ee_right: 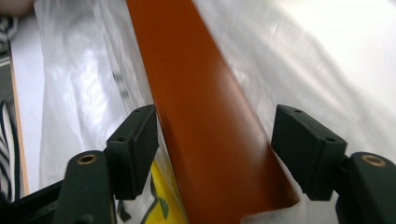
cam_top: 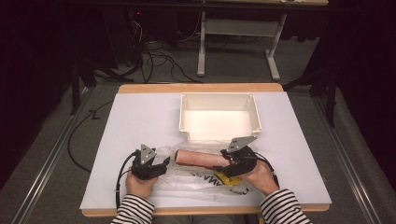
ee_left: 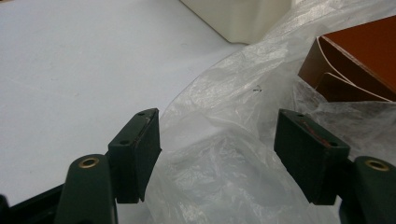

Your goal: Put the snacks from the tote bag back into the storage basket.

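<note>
A brown rolled sheet (cam_top: 198, 158) lies across a crumpled clear plastic bag (cam_top: 187, 179) at the near middle of the white table (cam_top: 140, 116). My right gripper (cam_top: 227, 163) stands open astride the roll's right end. In the right gripper view the roll (ee_right: 205, 121) nearly fills the gap between the jaws of the right gripper (ee_right: 215, 144), and no squeeze shows. My left gripper (cam_top: 161, 164) stands open at the bag's left edge. In the left gripper view, loose bag film (ee_left: 219, 154) lies between the wide jaws of the left gripper (ee_left: 217, 140), and the roll's coiled end (ee_left: 350, 65) shows farther off.
A white plastic bin (cam_top: 219, 116) stands just beyond the roll, at the middle of the table's far side. The bag has yellow print (cam_top: 229, 179) under my right hand. Striped sleeves come in over the near edge. Cables and a desk frame (cam_top: 238, 42) are on the floor beyond.
</note>
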The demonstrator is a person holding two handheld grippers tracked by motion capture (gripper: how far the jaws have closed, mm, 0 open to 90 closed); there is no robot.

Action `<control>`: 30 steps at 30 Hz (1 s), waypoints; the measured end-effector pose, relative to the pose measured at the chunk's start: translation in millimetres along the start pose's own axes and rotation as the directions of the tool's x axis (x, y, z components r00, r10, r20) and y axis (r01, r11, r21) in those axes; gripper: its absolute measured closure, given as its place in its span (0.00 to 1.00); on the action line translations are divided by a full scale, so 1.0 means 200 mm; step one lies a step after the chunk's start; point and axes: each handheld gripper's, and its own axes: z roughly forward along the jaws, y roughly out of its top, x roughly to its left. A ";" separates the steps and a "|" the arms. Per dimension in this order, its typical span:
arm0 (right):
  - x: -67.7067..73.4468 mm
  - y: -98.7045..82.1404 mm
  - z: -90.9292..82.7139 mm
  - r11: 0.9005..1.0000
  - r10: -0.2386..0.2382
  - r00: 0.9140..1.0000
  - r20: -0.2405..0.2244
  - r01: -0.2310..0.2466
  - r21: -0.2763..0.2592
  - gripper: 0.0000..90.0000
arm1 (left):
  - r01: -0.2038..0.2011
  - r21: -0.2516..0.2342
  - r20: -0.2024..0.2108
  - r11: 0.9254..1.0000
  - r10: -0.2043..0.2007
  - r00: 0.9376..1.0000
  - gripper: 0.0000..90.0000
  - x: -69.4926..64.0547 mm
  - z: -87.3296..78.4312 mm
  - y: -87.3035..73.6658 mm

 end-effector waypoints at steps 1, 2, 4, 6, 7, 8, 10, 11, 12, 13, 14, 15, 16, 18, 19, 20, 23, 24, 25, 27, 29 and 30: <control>0.01 0.02 -0.01 1.000 -0.012 1.000 0.009 0.012 -0.020 0.40 | 0.000 0.000 -0.001 1.000 0.000 1.000 0.36 0.00 0.00 0.00; 0.01 0.03 -0.02 0.999 -0.018 1.000 0.013 0.018 -0.028 0.42 | -0.001 0.000 -0.001 1.000 0.001 1.000 0.36 0.00 0.00 0.00; 0.03 0.05 -0.01 0.998 -0.047 0.999 0.017 0.048 -0.032 0.45 | 0.000 0.002 -0.001 1.000 0.000 1.000 0.36 0.00 0.00 0.00; 0.04 0.06 0.03 0.997 -0.073 0.997 0.016 0.073 -0.011 0.47 | -0.001 0.002 -0.004 1.000 0.001 1.000 0.36 0.00 0.00 0.00; 0.04 0.06 0.04 0.997 -0.081 0.997 0.012 0.081 -0.001 0.48 | -0.001 0.002 -0.005 1.000 0.001 1.000 0.36 0.00 0.00 0.00; 0.04 0.07 0.05 0.996 -0.084 0.996 -0.001 0.084 0.002 0.49 | 0.000 0.001 -0.005 1.000 0.000 1.000 0.36 0.00 0.00 0.00; 0.05 0.07 0.06 0.995 -0.104 0.995 -0.001 0.104 0.000 0.50 | 0.000 0.004 -0.002 1.000 0.000 1.000 0.36 0.00 0.00 0.00; 0.05 0.07 0.06 0.995 -0.100 0.995 -0.010 0.100 0.000 0.49 | 0.000 0.005 -0.002 1.000 0.000 1.000 0.36 0.00 0.00 0.00; 0.05 0.07 0.06 0.995 -0.099 0.995 -0.014 0.099 -0.001 0.49 | 0.000 0.004 -0.003 1.000 0.000 1.000 0.36 0.00 0.00 0.00; 0.05 0.07 0.06 0.995 -0.096 0.995 -0.020 0.095 -0.004 0.49 | -0.002 0.005 -0.005 1.000 0.002 1.000 0.36 0.00 0.00 0.00; 0.04 0.07 0.06 0.996 -0.086 0.996 -0.026 0.086 -0.004 0.49 | -0.003 0.006 -0.006 1.000 0.003 1.000 0.36 0.00 0.00 0.00; 0.04 0.06 0.05 0.997 -0.083 0.996 -0.031 0.082 -0.008 0.49 | -0.005 0.010 -0.006 1.000 0.005 1.000 0.36 0.00 0.01 0.00; 0.03 0.06 0.05 0.997 -0.079 0.996 -0.033 0.079 -0.009 0.49 | -0.006 0.013 -0.005 1.000 0.006 1.000 0.36 0.00 0.01 0.00; 0.02 0.06 0.05 0.997 -0.073 0.997 -0.037 0.073 -0.009 0.46 | -0.009 0.010 -0.007 1.000 0.009 1.000 0.35 -0.01 0.01 0.00; 0.01 0.06 0.05 0.998 -0.068 0.997 -0.032 0.068 -0.011 0.44 | -0.010 0.014 -0.005 1.000 0.010 1.000 0.35 -0.01 0.01 0.00; 0.00 0.06 0.05 0.999 -0.042 0.999 -0.029 0.042 -0.003 0.42 | -0.010 0.015 -0.002 1.000 0.010 1.000 0.35 -0.01 0.01 0.00; 0.00 0.05 0.06 0.999 -0.031 0.999 -0.039 0.031 0.012 0.42 | -0.012 0.012 -0.002 1.000 0.012 1.000 0.35 -0.01 0.01 0.00; 0.01 0.04 0.06 0.999 -0.042 0.999 -0.033 0.043 0.021 0.41 | -0.010 0.010 -0.002 1.000 0.010 1.000 0.35 -0.01 0.01 0.00; 0.01 0.04 0.07 0.998 -0.053 0.998 -0.030 0.054 0.030 0.41 | -0.011 0.010 -0.003 1.000 0.011 1.000 0.35 -0.01 0.01 0.00; 0.01 0.04 0.07 0.998 -0.052 0.998 -0.030 0.053 0.036 0.41 | -0.011 0.012 -0.002 1.000 0.011 1.000 0.35 -0.01 0.01 0.00; 0.01 0.03 0.07 0.998 -0.047 0.998 -0.034 0.048 0.038 0.40 | -0.010 0.009 -0.004 1.000 0.010 1.000 0.35 -0.01 0.01 0.00; 0.00 0.03 0.07 0.998 -0.044 0.998 -0.036 0.045 0.040 0.40 | -0.012 0.009 -0.004 1.000 0.012 1.000 0.35 -0.01 0.01 0.00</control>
